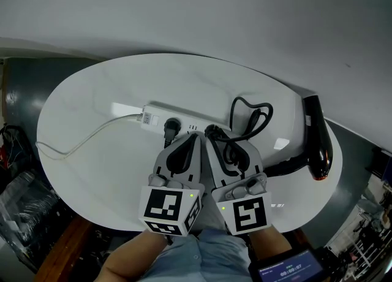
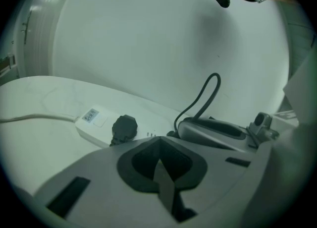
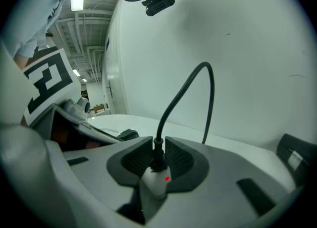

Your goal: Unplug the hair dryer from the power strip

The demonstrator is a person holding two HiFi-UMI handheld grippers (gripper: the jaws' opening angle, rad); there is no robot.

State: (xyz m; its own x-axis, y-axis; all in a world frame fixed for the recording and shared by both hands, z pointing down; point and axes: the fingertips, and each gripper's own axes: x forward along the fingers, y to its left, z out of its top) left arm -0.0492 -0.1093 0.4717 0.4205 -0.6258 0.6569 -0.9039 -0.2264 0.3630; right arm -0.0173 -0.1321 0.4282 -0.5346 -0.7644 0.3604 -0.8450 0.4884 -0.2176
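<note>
head view: hair dryer (image 1: 318, 146), black, lying at the right rim of the white table (image 1: 92, 97). its cord (image 1: 248, 118) loops back to the power strip (image 1: 160, 114) mid-table. bare surface to the left and front, wall close behind.

left gripper view: left gripper (image 2: 158, 142), jaws together, empty, just short of the strip. second black plug (image 2: 124, 128) seated ahead.

right gripper view: right gripper (image 3: 157, 147) clamped on the dryer's plug (image 3: 157, 158) at its neck. judged: plug rigid and light, cord limp. take it by the body and pull straight out; the light strip may lift.
</note>
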